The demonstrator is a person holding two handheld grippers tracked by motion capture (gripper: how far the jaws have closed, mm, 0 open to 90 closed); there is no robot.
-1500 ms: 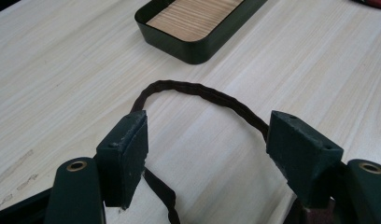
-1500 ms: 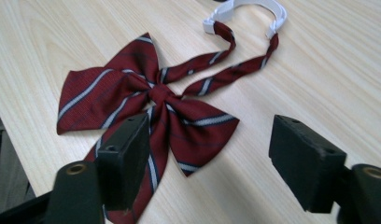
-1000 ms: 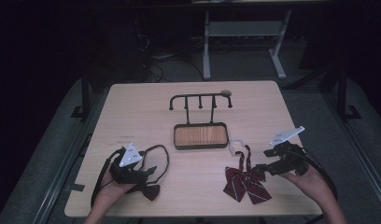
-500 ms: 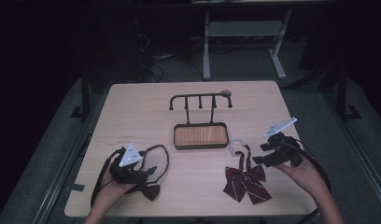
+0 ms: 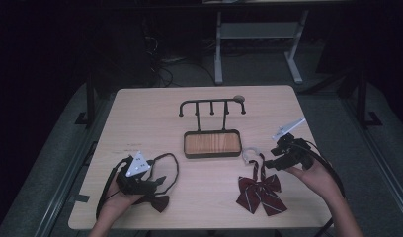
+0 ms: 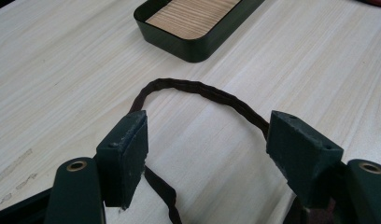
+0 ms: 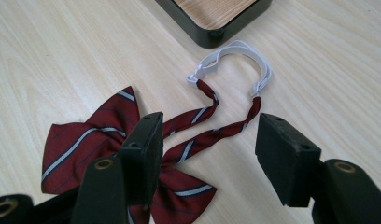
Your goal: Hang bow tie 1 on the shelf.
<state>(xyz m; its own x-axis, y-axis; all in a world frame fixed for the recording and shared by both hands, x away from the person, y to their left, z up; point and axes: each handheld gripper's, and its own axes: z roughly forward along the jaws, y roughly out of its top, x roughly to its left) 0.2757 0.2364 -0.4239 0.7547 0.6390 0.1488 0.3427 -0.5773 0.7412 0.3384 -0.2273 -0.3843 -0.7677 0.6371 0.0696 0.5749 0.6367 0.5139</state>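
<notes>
The striped bow tie (image 7: 109, 140) lies near the counter's (image 5: 155, 118) front edge, right of centre, its straps running away toward the tray (image 5: 212, 143). The right gripper (image 7: 207, 144) is nearer, fingers (image 7: 144, 142) spread and empty above the straps. The left gripper (image 6: 205, 149), also released, straddles a dark tie's loop (image 6: 202, 91).

a pale wooden table (image 5: 155, 113) stands on grey floor (image 5: 51, 168) in a dim room, with a white metal frame (image 5: 254, 37) and tangled cables (image 5: 162, 69) behind it fading into near-black surroundings.
</notes>
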